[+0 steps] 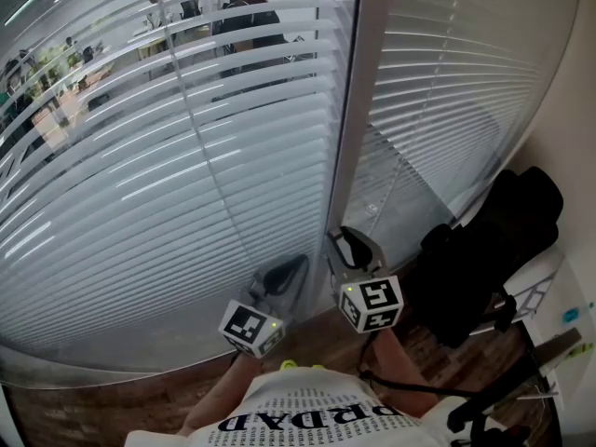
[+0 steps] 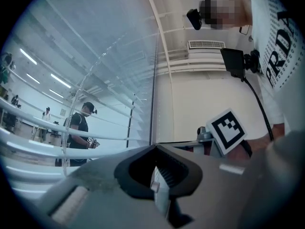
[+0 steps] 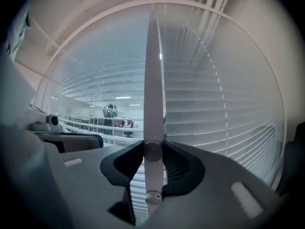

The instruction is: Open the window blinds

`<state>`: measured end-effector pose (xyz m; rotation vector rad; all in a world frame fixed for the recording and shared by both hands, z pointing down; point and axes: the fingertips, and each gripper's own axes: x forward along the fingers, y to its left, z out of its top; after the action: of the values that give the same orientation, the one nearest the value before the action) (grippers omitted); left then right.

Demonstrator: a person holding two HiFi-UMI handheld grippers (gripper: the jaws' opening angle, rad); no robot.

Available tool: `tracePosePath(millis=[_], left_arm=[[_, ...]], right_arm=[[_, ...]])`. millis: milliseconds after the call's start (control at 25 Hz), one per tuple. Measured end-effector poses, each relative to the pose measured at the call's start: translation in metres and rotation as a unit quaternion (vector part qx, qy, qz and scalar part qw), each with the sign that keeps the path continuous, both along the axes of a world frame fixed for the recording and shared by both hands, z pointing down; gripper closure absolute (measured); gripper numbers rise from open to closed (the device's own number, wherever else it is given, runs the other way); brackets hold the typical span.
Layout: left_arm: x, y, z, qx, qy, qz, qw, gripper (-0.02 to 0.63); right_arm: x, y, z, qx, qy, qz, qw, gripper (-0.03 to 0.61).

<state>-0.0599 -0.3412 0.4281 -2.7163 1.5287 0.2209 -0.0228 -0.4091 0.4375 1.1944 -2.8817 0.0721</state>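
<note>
White slatted blinds (image 1: 168,156) cover the window, and a second set (image 1: 466,82) hangs to the right of a white upright post (image 1: 358,110). The left set's slats stand tilted, so people show through the glass. My right gripper (image 1: 352,245) is at the foot of the post. In the right gripper view its dark pads are shut on a white round wand (image 3: 153,80) that runs straight up, with the wand's end cap (image 3: 153,197) below the pads. My left gripper (image 1: 279,282) hangs just left of it, near the left blinds. Its jaws meet at the tips (image 2: 155,149), with nothing clearly held.
A black bag (image 1: 494,250) lies on a chair at the right, close to my right arm. Wood floor (image 1: 112,403) runs along the base of the window. Several people stand in the room beyond the glass (image 1: 251,17). A thin cord (image 1: 186,110) hangs before the left blinds.
</note>
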Motion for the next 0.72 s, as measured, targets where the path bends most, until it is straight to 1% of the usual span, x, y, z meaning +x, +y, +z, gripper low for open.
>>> tracePosePath(millis=[160,560,720], left_arm=[[0.002,0.000,-0.004,0.001,0.002,0.000,1.0000,0.623],[0.000,-0.003,-0.006,-0.001,0.010,0.002,0.9999,0.621],[-0.004,0.003,-0.004,-0.002,-0.014,0.007,0.9999,0.621]], right_arm=[[0.001,0.000,-0.002,-0.026,-0.033,-0.004,0.999,0.443],[0.000,-0.003,-0.001,-0.055,-0.063,-0.005,0.996,0.443],[-0.004,0.004,-0.009,-0.074,-0.080,-0.012,0.994,0.443]])
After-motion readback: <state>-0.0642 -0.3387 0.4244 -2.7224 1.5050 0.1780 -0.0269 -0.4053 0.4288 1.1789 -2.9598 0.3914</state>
